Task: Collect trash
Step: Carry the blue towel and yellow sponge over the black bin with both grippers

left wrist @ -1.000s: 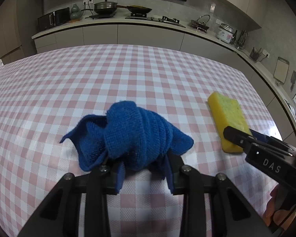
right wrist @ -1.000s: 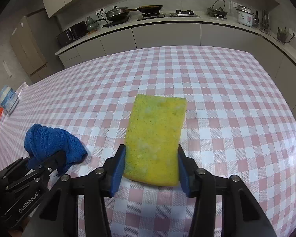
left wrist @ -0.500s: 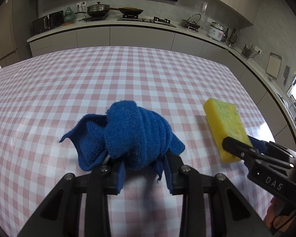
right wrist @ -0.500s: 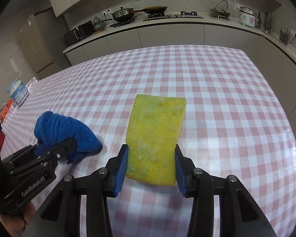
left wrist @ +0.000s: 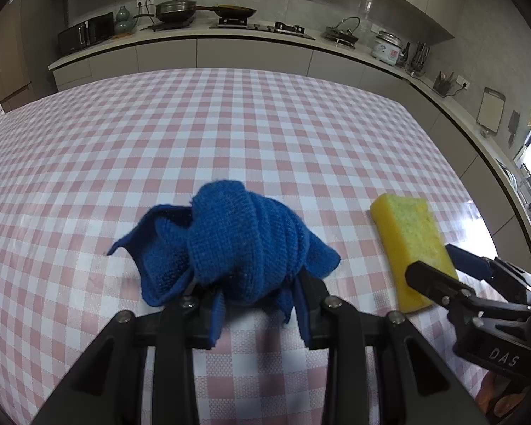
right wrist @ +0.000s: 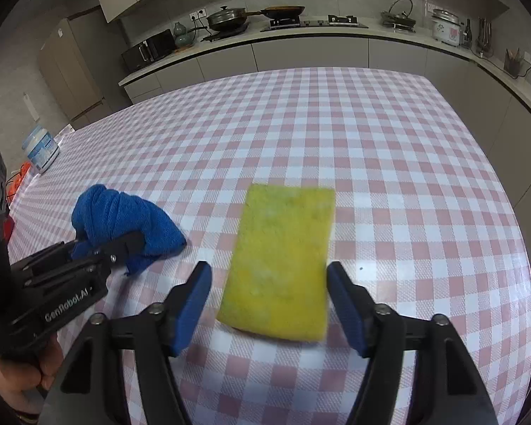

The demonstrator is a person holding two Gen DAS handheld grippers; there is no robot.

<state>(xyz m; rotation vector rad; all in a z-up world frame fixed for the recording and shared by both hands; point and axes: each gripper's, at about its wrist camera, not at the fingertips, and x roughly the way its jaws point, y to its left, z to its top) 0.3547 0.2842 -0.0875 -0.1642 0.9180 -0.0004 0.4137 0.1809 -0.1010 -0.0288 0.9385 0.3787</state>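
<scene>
Right gripper (right wrist: pixel 269 304) jaws opening off sponge (right wrist: pixel 283 265); cloth (right wrist: pixel 124 219) beside.

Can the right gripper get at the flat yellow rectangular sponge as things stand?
Probably yes. The right gripper has its jaws opening with the flat yellow rectangular sponge lying between the pads, untouched, on the checked tablecloth. Nothing blocks it.

A: The left wrist view is taken from just behind the left gripper (left wrist: pixel 255 304), angled down over the checked table (left wrist: pixel 265 134), close in, with the far kitchen counter (left wrist: pixel 230 35) faced.

B: The right wrist view is set likewise behind the right gripper (right wrist: pixel 269 304). The blue cloth (left wrist: pixel 230 244) (right wrist: pixel 124 219), the yellow sponge (left wrist: pixel 412 248) (right wrist: pixel 283 262) and the same counter are shared by both.
</scene>
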